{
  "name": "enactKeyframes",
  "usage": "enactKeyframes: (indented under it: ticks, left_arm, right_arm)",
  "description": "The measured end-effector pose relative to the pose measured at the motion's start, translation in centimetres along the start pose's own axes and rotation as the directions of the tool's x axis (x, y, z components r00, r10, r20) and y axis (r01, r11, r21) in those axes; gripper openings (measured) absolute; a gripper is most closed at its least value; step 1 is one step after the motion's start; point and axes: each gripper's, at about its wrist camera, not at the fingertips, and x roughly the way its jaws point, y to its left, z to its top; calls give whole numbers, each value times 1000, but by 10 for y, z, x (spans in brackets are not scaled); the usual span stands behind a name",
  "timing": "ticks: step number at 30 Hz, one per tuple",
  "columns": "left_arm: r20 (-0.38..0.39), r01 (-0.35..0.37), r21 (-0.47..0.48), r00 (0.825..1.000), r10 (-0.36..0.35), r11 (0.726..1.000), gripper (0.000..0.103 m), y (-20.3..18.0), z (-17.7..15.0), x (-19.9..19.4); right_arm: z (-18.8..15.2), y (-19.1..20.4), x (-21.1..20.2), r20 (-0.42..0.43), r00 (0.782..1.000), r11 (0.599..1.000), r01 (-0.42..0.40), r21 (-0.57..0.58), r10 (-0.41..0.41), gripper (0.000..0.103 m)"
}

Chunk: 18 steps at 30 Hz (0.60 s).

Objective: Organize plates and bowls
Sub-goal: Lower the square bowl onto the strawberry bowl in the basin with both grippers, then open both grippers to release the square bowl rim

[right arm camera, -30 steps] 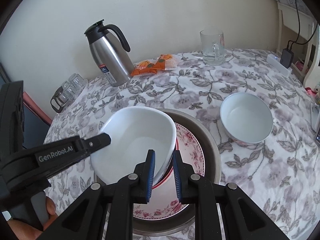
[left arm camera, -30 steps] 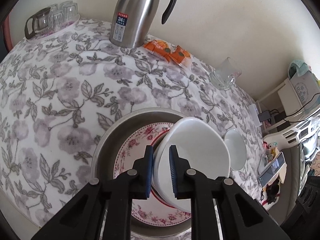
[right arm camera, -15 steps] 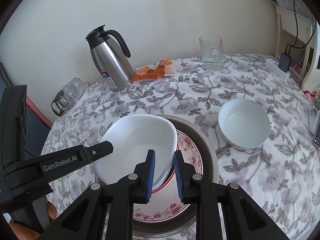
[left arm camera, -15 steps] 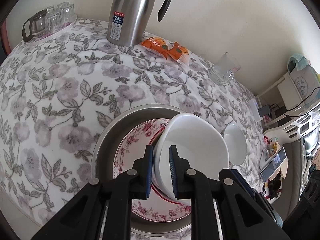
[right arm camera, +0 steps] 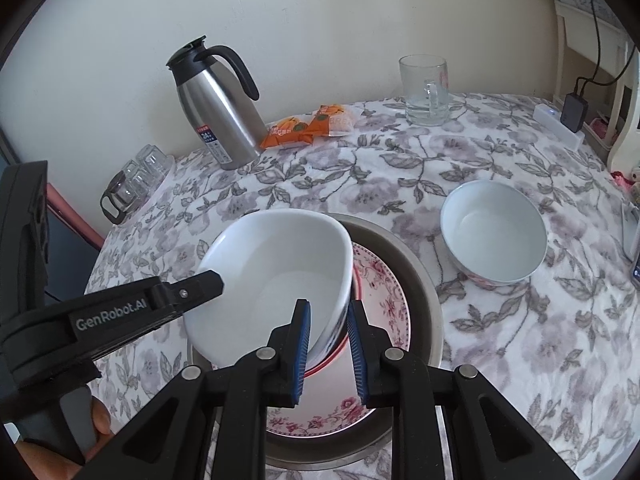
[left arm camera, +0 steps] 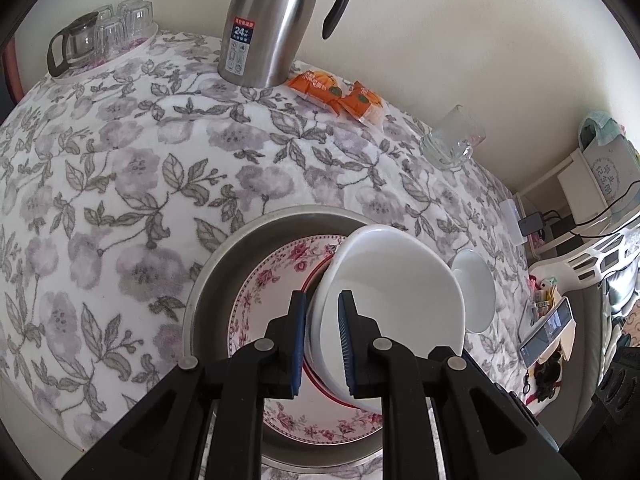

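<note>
A large white bowl [left arm camera: 392, 292] [right arm camera: 280, 272] is held tilted above a floral plate [left arm camera: 272, 280] [right arm camera: 384, 292] that lies in a round metal tray [left arm camera: 216, 272] [right arm camera: 424, 280]. My left gripper [left arm camera: 322, 304] is shut on the bowl's near rim. My right gripper [right arm camera: 328, 308] has its jaws around the opposite rim, with a small gap on the outer side. The left gripper also shows in the right wrist view [right arm camera: 208, 280]. A second white bowl [right arm camera: 494, 232] [left arm camera: 474, 292] stands on the tablecloth to the right of the tray.
A steel thermos jug [right arm camera: 218, 108] [left arm camera: 272, 20], orange snack packs [right arm camera: 308, 124] [left arm camera: 340, 92], a glass mug [right arm camera: 426, 88] [left arm camera: 452, 144] and a tray of small glasses [right arm camera: 132, 184] [left arm camera: 100, 36] stand along the back. A power strip [right arm camera: 560, 124] lies at the right edge.
Both cameras have pulled back slightly while the bowl stays tilted above the plate. The right gripper's jaws have opened a little around the rim.
</note>
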Motion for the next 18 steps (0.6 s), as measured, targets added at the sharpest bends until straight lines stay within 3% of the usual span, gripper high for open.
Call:
enactKeyframes:
  ticks: [8,11,13,15,16,18]
  left_arm:
    - [60,7,-28,998,-5,1000,18,-1,3,-18]
    - [82,-12,-26,997,14,1000,26,-2,4,-23]
    - [101,-33,-22,994,35,999,43,-2,4,-26]
    - [111,-47,-20,993,49,999,55,-2,5,-28]
    - [113,-54,-21,992,56,998,62,-2,5,-29]
    - [114,-71,-27,991,73,997,65,-1,5,-29]
  right_arm:
    - [1,-2,-6,-7,1000,1000,21,-2,-21,22]
    - [2,-2,-10,4,1000,1000,29,2,-29,24]
    - [3,-6,-13,15,999,999,45,17,-45,34]
    - [3,-10,-13,18,997,997,71,37,-71,61]
    - [3,-12,-13,17,997,996,79,42,-79,61]
    - [4,-14,-12,10,997,996,82,44,-83,61]
